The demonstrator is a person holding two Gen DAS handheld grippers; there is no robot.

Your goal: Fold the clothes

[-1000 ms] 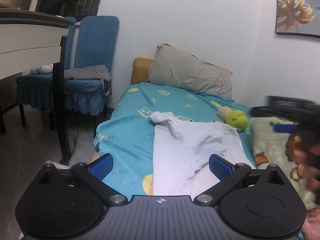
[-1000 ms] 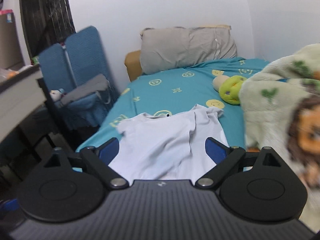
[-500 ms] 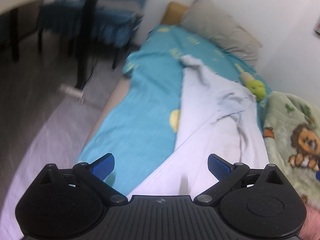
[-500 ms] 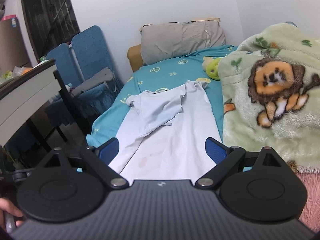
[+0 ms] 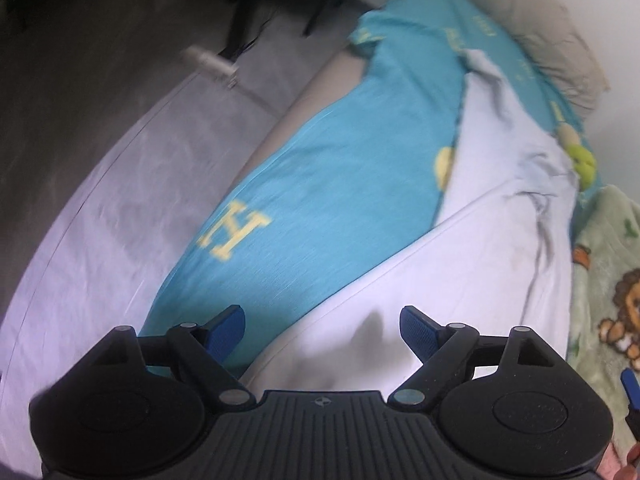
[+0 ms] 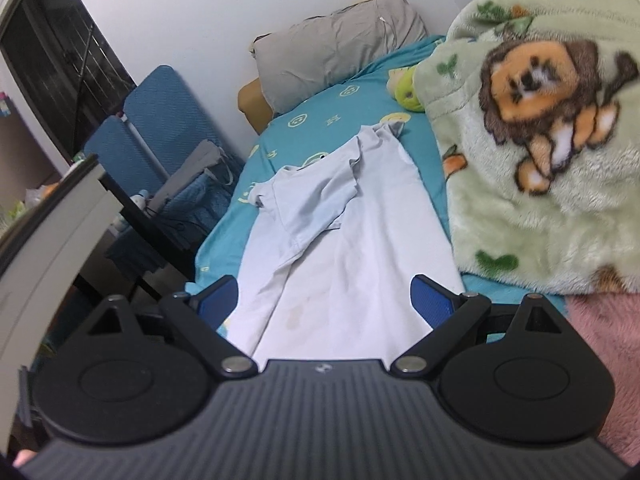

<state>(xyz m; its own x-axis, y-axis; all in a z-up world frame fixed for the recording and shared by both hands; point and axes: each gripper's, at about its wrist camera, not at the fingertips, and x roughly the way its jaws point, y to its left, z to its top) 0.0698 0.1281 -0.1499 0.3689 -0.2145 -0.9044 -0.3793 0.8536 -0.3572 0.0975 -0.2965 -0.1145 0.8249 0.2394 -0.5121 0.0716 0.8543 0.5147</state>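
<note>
A pale blue-white shirt [image 6: 352, 232] lies lengthwise on the teal bed sheet [image 6: 320, 120], one sleeve folded across its chest. In the left wrist view the shirt [image 5: 460, 272] runs from its near hem up to the collar. My left gripper [image 5: 322, 326] points steeply down over the shirt's near left hem corner; its jaws are closing, the hem edge lies below the gap, and the pads do not press on it. My right gripper [image 6: 324, 300] hovers open above the shirt's near hem, with nothing pinched.
A green lion-print blanket [image 6: 540, 140] is heaped along the bed's right side, with pink fabric [image 6: 600, 340] near it. A grey pillow [image 6: 336, 48] and a green plush toy [image 6: 408, 92] lie at the head. Blue chairs [image 6: 160, 128] and a white desk [image 6: 52, 224] stand left of the bed, over grey floor [image 5: 100, 184].
The left gripper tipped down from looking across the room to looking at the shirt's near hem and bed edge, its jaws narrowing slightly. The right gripper drew back, showing the whole shirt and the blanket.
</note>
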